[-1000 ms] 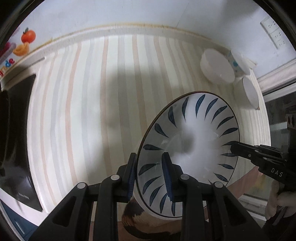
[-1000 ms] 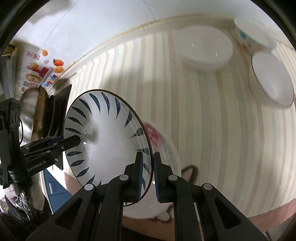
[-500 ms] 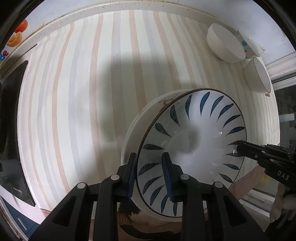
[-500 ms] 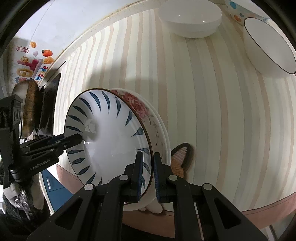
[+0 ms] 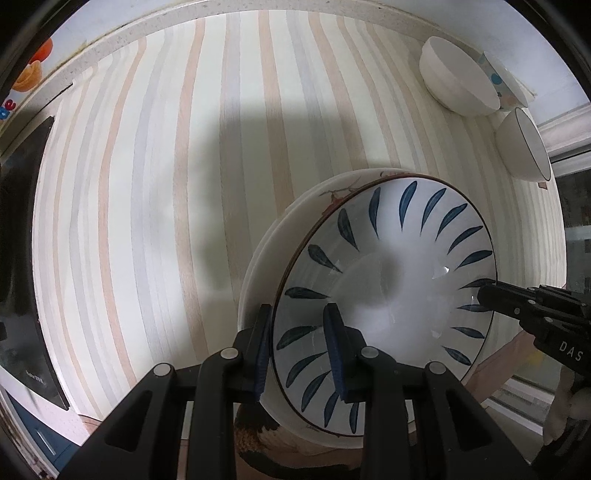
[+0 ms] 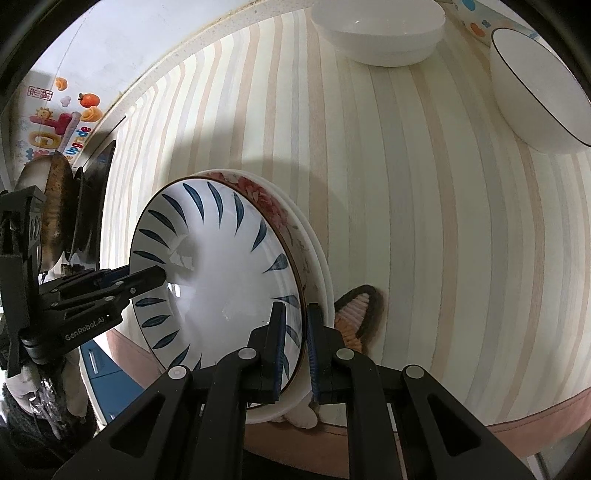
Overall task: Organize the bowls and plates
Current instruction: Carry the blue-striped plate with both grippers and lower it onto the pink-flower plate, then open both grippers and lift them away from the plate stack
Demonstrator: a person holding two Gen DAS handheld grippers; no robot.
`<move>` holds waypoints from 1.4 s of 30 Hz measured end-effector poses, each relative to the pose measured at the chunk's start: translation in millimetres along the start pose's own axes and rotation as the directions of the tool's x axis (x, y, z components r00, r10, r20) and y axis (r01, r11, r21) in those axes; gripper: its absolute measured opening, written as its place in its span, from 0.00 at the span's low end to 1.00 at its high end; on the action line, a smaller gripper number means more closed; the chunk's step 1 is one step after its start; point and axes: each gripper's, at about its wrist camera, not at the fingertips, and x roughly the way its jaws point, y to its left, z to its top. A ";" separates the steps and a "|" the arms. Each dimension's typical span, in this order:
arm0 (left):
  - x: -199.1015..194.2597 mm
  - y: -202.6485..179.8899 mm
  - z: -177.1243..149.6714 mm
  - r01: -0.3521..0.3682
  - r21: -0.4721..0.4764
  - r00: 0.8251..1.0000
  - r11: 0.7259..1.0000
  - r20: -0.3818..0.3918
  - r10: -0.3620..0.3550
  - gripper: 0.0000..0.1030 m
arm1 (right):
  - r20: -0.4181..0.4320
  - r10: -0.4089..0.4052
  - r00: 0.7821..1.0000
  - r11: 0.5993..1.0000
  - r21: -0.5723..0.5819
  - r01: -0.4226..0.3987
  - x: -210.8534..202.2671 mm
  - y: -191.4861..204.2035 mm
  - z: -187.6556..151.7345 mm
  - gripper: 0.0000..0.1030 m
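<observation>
**Inspector:** Grip status on both units?

**Assistant:** The left gripper (image 5: 299, 345) had its blue-padded fingers clamped on the rim of the leaf-pattern plate (image 5: 388, 291), one finger inside the plate and one outside. The right gripper (image 6: 293, 345) was clamped on the opposite rim in the same manner. Each unit showed across the plate in the other's view.

**Inspector:** Position of the plate?

**Assistant:** It was held between the two grippers, directly over the floral plate (image 6: 275, 205). That one sat on a white plate (image 6: 319, 258), whose edge showed beyond the right fingers. Whether the held plate touched the floral one could not be told.

**Inspector:** Other items?

**Assistant:** Well ahead of the right fingers, at the far edge of the striped bench (image 6: 424, 221), stood a plain white bowl (image 6: 376, 33), a dark-rimmed bowl (image 6: 539, 96) and, behind them, a dotted bowl (image 5: 504, 86). A cat-ear print (image 6: 356, 310) on the mat lay just beside the right fingers.
</observation>
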 end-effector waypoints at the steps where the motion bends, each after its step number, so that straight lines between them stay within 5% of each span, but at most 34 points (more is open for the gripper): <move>1: 1.1 -0.4 -1.5 0.000 -0.002 1.000 1.000 0.002 0.000 0.25 | -0.001 -0.001 1.000 1.000 0.000 0.001 0.2 0.1 0.0 0.13; 18: -4.2 19.0 -7.6 -0.002 -0.098 1.000 0.995 0.008 0.002 0.25 | -0.028 -0.008 1.000 1.000 -0.027 0.007 4.9 7.3 4.7 0.15; 28: -38.2 19.8 -30.1 -0.053 -0.119 0.993 0.992 0.101 0.065 0.25 | 0.045 -0.071 0.996 0.996 -0.060 0.073 -18.2 24.8 -6.3 0.17; 37: -105.9 0.4 -87.0 -0.067 -0.082 0.961 0.994 0.264 0.087 0.25 | 0.193 -0.123 0.973 0.986 -0.084 0.142 -75.2 65.6 -56.6 0.29; 42: -138.5 -5.7 -125.9 -0.051 -0.075 0.942 0.996 0.327 0.073 0.29 | 0.258 -0.126 0.958 0.980 -0.117 0.160 -105.5 92.3 -100.8 0.54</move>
